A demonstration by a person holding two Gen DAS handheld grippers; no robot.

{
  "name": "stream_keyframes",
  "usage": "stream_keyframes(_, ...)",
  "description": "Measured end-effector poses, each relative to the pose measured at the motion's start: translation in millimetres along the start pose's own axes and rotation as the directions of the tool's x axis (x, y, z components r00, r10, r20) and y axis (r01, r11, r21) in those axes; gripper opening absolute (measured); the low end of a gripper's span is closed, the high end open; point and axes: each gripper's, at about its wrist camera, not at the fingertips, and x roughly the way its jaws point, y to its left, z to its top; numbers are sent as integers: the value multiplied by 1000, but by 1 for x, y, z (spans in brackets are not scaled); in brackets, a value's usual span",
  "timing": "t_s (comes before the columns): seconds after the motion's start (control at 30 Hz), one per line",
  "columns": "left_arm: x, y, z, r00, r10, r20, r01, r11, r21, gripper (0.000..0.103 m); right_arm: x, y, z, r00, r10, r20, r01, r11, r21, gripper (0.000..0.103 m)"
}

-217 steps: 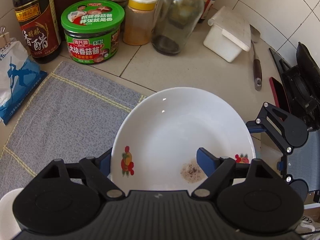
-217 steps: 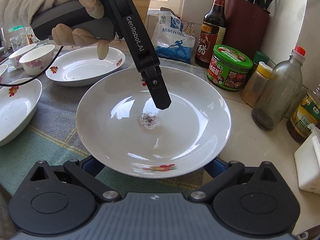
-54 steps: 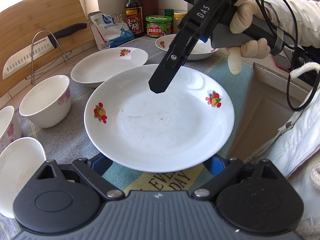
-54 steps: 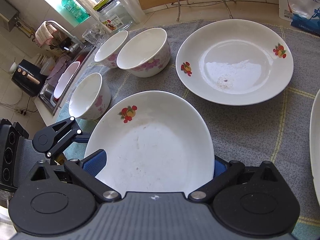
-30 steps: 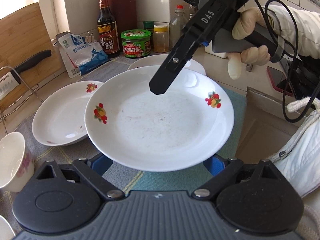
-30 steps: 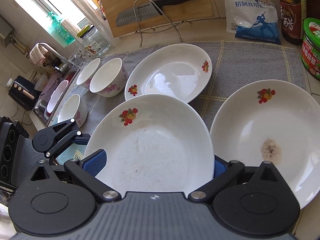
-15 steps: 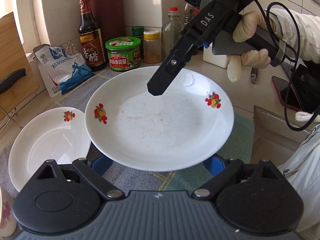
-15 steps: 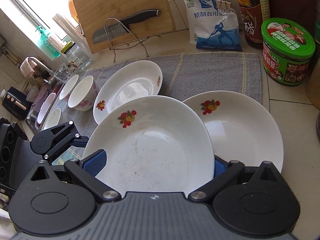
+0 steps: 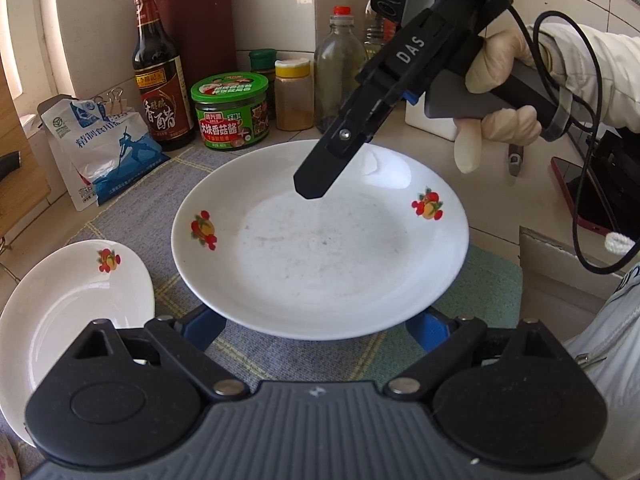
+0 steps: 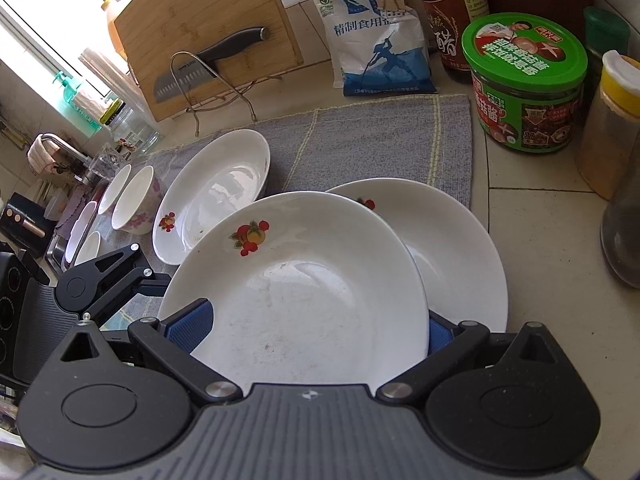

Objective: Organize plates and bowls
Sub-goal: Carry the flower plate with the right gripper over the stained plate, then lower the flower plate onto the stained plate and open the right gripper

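This is a home kitchen. A tiled worktop (image 10: 540, 216) carries a vinegar bottle (image 9: 158, 76), a green-lidded sauce jar (image 10: 524, 84) and a bag of salt (image 10: 376, 44). A wooden cutting board (image 10: 200, 28) stands with a knife (image 10: 208, 64), and a sink tap (image 10: 56, 146) shows farther off.

I see glossy glazed plates (image 10: 304, 280), a rough woven cloth mat (image 10: 360, 140) at centre, a pale wooden board (image 10: 208, 32) upper left, matt black plastic gripper housing (image 10: 308, 432) along the bottom.
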Motion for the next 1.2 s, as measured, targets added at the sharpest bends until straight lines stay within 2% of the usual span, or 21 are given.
stream_keyframes(0.57,14,11,8,1000,14,-10,-14,1000,-1,95,-2,-16,-7,1000,-15,-11,16,999,35,103)
stream_keyframes(1.2,18,14,8,1000,24,-3,-24,999,29,95,-19,-10,-20,998,-65,5,64,996,54,103)
